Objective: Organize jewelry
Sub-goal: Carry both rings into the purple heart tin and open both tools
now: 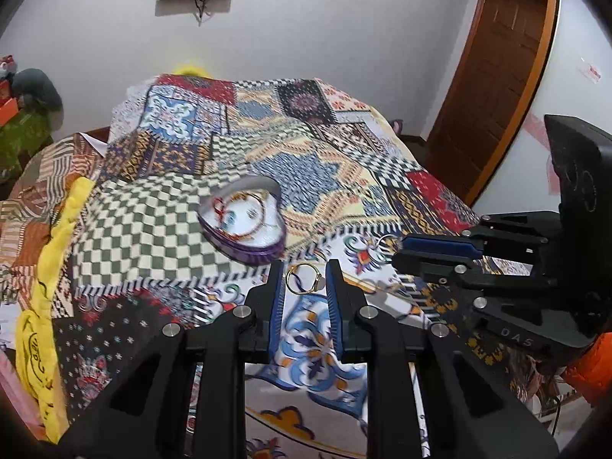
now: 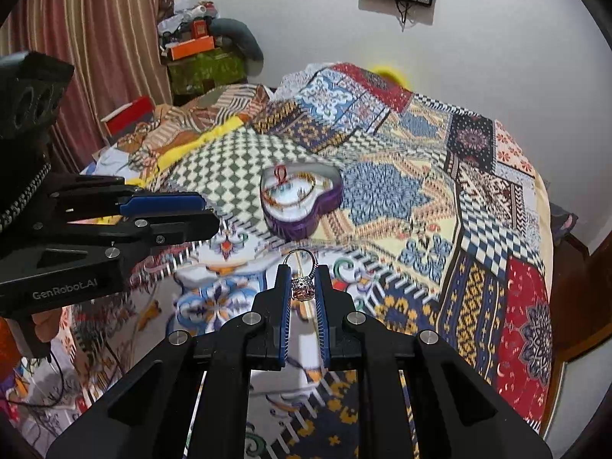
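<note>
A heart-shaped purple box (image 1: 244,222) lies open on the patterned bedspread, with bangles and small pieces inside; it also shows in the right wrist view (image 2: 302,201). My left gripper (image 1: 305,281) is shut on a gold ring (image 1: 304,278), held above the cloth just in front of the box. My right gripper (image 2: 303,283) is shut on a silver ring with a stone cluster (image 2: 304,281), also just in front of the box. Each gripper shows side-on in the other's view, the right one (image 1: 440,252) and the left one (image 2: 164,210).
The patchwork bedspread (image 1: 306,176) covers the whole bed. A yellow cloth (image 1: 49,260) lies along its left edge. A brown door (image 1: 497,76) stands at right. Boxes and clutter (image 2: 199,49) are stacked by the striped curtain (image 2: 95,38).
</note>
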### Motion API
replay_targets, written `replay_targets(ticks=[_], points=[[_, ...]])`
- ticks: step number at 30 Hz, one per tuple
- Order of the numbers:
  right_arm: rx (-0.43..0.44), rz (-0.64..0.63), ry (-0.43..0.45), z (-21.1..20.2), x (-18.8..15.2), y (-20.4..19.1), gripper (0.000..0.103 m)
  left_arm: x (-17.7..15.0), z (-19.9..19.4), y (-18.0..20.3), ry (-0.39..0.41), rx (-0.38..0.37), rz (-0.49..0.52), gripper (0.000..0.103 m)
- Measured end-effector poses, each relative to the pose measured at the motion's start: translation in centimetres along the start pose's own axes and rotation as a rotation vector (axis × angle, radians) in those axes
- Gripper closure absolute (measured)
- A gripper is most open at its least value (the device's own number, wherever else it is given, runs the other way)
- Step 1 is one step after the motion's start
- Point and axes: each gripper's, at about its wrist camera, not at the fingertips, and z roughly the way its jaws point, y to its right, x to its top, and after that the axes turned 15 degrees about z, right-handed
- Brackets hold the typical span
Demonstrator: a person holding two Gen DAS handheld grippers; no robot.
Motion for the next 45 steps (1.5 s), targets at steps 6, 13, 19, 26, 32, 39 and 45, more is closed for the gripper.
replay_targets(ticks=[6, 13, 19, 26, 32, 39, 45], points=[[0.021, 0.018, 0.035, 0.3, 1.8, -0.4, 0.092, 0.9, -0.7, -1.9, 0.033, 0.041, -0.01, 0.083], [0.045, 0.051, 0.066, 1.3, 3.8, -0.4, 0.092, 1.5, -0.3, -4.4, 0.051, 0.075, -0.034, 0.083], [0.052, 0.064, 0.064, 3.0, 5.1, -0.2, 0.092, 2.0, 1.1, -6.2, 0.052, 0.078, -0.057, 0.083], [0.05, 0.045, 0.029, 5.4, 6.4, 0.0, 0.092, 2.7, 3.4, -7.4, 0.037, 0.071, -0.06, 0.083], [0.035, 0.017, 0.001, 7.3, 7.2, 0.3, 0.092, 3.2, 5.5, -7.8, 0.011, 0.068, -0.049, 0.083], [0.056, 0.018, -0.058, 9.5, 8.0, 0.9, 0.092, 3.2, 7.8, -8.5, -0.024, 0.058, -0.048, 0.083], [0.078, 0.055, -0.104, 11.1, 8.2, 1.5, 0.092, 2.9, 9.7, -8.7, -0.064, 0.043, -0.04, 0.083]])
